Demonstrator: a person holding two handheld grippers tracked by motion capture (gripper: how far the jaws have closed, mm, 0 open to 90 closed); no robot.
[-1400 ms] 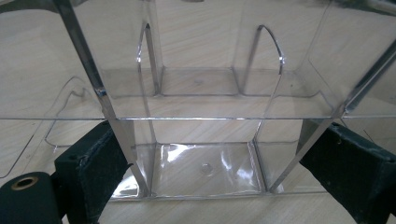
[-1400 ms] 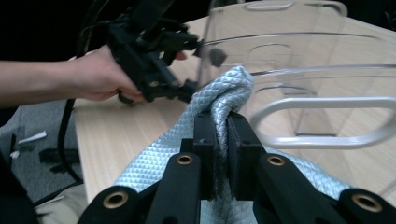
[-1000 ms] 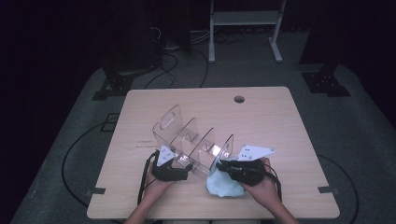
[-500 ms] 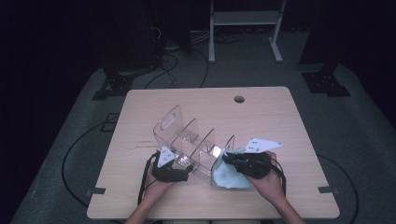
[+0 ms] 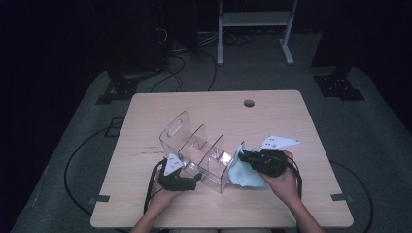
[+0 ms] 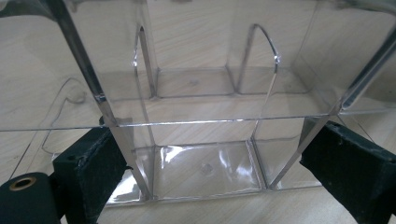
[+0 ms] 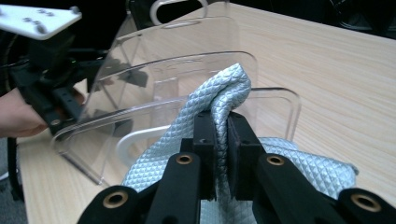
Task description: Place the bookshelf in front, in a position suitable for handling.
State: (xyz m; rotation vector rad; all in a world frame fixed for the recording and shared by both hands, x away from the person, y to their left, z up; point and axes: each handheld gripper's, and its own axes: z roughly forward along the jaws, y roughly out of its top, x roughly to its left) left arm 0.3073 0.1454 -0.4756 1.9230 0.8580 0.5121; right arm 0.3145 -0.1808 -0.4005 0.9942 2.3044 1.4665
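Right gripper [image 7: 219, 140]: at the near right of the table, jaws clenched on a bunched fold of the cloth [image 7: 224, 93], which sticks up above the jaw tips.
Cloth: pale blue, soft, with a fine quilted diamond weave; the rest of it lies heaped on the table under the right hand [image 5: 284, 182], touching the rack's right end panel.
Left gripper [image 5: 180, 180]: at the near left, jaws spread wide to either side of the rack's near edge; whether the pads press the plastic I cannot tell.
Rack [image 5: 197, 153]: clear hard plastic, glossy, standing mid-table between the two grippers; upright panels with rounded tops split it into open slots, and the far left panel has an oval handle cut-out.
Table [image 5: 214, 104]: pale wood grain, flat, with a small round hole near its far edge.
Risk, rack: light and smooth, so I judge it could skid or tip if the cloth is pushed against a panel while the left jaws only bracket it.
Risk, cloth: limp and bulky; held by one fold, it may snag on a panel top or slide out of the grip.
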